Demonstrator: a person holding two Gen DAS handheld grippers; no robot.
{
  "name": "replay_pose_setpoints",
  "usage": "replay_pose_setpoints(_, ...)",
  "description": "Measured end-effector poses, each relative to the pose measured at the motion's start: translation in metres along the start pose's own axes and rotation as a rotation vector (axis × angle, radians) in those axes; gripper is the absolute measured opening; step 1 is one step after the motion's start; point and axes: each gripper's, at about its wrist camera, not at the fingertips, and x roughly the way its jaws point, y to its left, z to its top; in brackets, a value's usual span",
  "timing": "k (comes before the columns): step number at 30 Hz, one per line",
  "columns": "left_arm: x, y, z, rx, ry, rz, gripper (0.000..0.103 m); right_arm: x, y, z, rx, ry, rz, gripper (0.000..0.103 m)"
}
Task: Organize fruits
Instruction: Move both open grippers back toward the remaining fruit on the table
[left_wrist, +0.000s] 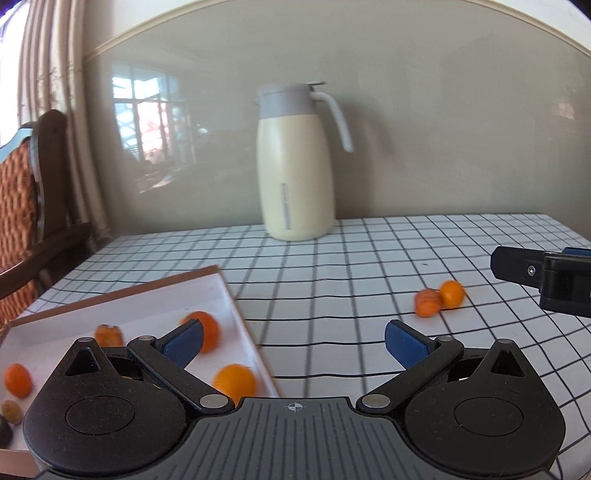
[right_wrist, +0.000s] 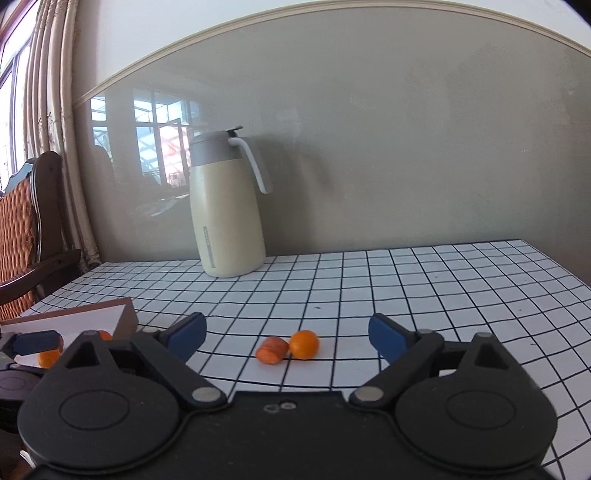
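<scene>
Tray by the table's left edge, half filled

The tray (left_wrist: 229, 295) holds several oranges (left_wrist: 235, 382); two fruits (right_wrist: 288, 347) lie mid-table, long axis unclear. Left gripper (left_wrist: 293, 339) and right gripper (right_wrist: 287, 332) gape wide, empty.

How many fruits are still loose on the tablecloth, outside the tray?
2. A round orange fruit and a wrinkled orange one lie touching on the tablecloth, ahead of the open right gripper. Others may be hidden behind the grippers.
</scene>
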Motion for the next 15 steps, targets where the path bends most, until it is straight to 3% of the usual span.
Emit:
replay_pose_setpoints(13,0.028,-0.043,0.002,0.036,0.037,-0.053,0.103,0.011,-0.029,-0.008,0.031,0.068,-0.02,0.052)
replay_pose_setpoints(15,0.034,-0.048,0.003,0.032,0.045,-0.062,0.103,0.015,-0.031,-0.008,0.038,0.084,-0.011,0.041)
